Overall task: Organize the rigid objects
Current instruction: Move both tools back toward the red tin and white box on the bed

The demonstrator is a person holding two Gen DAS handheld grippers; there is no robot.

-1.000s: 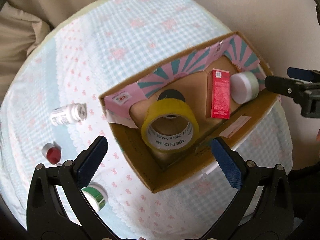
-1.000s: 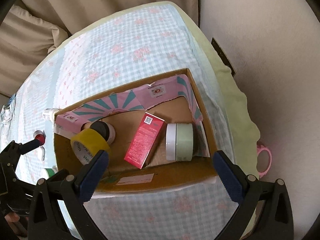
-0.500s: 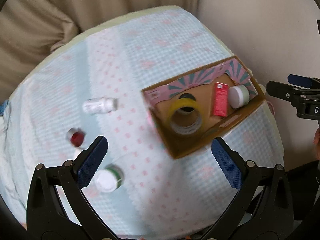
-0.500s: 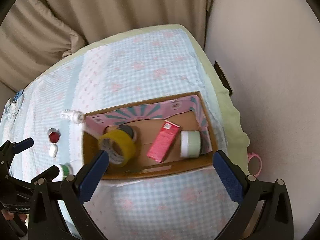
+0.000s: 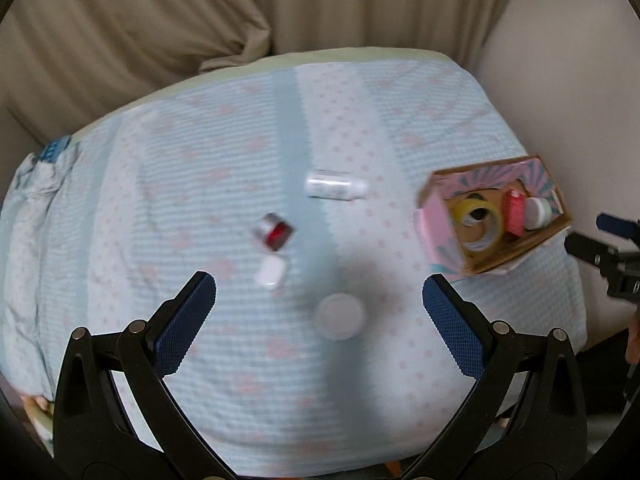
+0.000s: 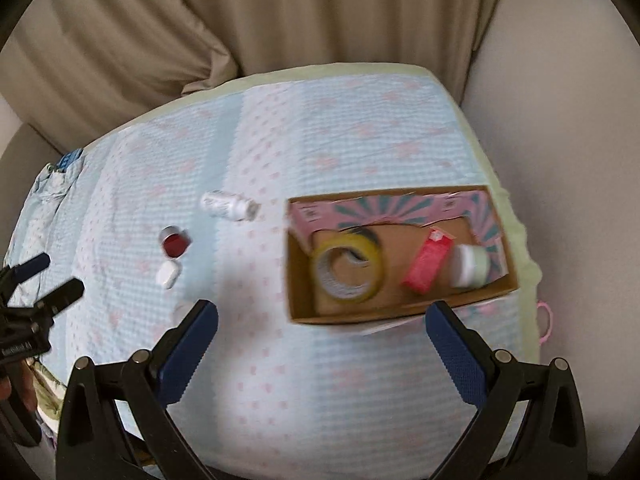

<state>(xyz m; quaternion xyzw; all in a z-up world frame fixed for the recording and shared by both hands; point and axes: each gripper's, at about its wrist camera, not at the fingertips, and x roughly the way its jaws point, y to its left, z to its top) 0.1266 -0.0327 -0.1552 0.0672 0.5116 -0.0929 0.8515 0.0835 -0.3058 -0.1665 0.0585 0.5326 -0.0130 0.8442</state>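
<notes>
A cardboard box [image 6: 400, 314] with a pink patterned lining sits at the right of the bed and also shows in the left wrist view [image 5: 516, 246]. It holds a yellow tape roll [image 6: 347, 269], a red carton [image 6: 428, 266] and a white-lidded green jar [image 6: 472, 266]. Loose on the bedspread lie a white bottle [image 5: 335, 185], a small red-topped jar [image 5: 275, 231], a small white piece [image 5: 271, 273] and a white round lid [image 5: 339, 315]. My left gripper [image 5: 319, 320] is open, high above the lid. My right gripper [image 6: 322, 344] is open, high above the box's near edge.
The bed has a pale blue checked spread [image 5: 200, 160] with beige curtains [image 5: 200, 20] behind and a wall [image 6: 560, 100] at the right. A pink ring [image 6: 545, 320] hangs off the bed's right side. Blue folded cloth [image 6: 56, 184] lies at the far left.
Both grippers have pulled back and up from the box, so the whole bed shows. The left view has swung left, centring on the loose items. Both stay open.
</notes>
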